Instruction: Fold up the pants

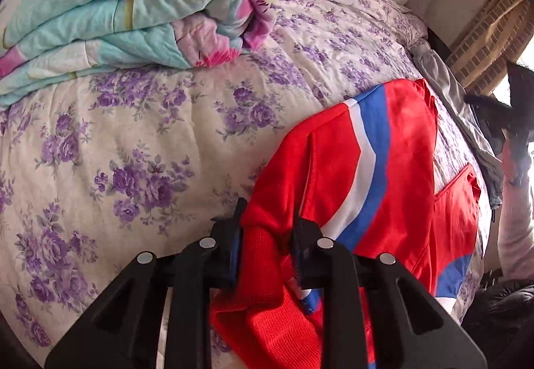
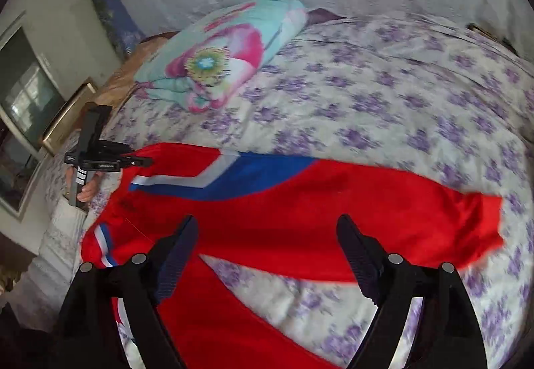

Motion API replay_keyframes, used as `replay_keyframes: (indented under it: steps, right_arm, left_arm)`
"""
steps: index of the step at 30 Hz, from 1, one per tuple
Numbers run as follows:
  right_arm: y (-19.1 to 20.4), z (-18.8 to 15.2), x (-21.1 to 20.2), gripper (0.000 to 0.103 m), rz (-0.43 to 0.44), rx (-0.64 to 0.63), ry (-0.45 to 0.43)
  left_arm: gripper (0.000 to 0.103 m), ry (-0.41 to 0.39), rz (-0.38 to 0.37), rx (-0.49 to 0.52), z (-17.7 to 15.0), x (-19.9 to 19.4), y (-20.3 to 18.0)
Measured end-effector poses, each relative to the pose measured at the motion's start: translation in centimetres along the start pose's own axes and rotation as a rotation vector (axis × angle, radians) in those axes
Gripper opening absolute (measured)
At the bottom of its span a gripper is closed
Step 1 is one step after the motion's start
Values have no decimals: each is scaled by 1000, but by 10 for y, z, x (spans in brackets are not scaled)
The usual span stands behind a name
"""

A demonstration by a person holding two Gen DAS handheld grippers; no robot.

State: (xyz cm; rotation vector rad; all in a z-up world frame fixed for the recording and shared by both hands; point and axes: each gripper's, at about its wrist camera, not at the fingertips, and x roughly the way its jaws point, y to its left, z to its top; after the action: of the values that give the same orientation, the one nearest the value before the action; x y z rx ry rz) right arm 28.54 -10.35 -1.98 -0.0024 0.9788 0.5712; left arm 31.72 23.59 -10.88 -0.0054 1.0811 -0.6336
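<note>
The red pants (image 2: 300, 218) with a blue and white side stripe lie spread across the bed (image 2: 400, 108), on a bedspread printed with purple flowers. In the right wrist view the two legs run apart from one another, with a wedge of bedspread showing between them, so no fold is yet made. The cloth looks like a thin, light knit: soft, limp, likely to sag and slide wherever it is lifted, and to crease rather than hold a line. It should be taken at a firm edge, the waistband or a leg cuff, pinching both layers together, since a grip in the middle of a leg would only raise a bunch.

The left hand-held gripper (image 1: 267, 235) is clenched on a gathered fold of the red cloth at one end of the pants; which edge this is cannot be told, as the fabric is bunched there, though it may be the waist. The right hand-held gripper (image 2: 267, 255) is released, its jaws wide, hovering over the pants with nothing between them.

Farther up the bed sits a folded quilt (image 1: 133, 18) in turquoise and pink. Beyond it a pale cover lies against the headboard end. The right view is somewhat blurred.
</note>
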Motion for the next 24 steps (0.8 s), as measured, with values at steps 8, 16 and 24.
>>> replay_keyframes:
  steps: [8,16,24]
  right_arm:
    - [71,103,188,91,212,-286,368]
    - [66,90,226,44,234,-400,500]
    - [72,78,188,13,196,-379,398]
  left_arm:
    - [21,-72,-50,-2,-4,-23,4]
    - [21,-63,-54,-21,-1,-18,11]
    - [21,-51,5,-29,-1,-13,3]
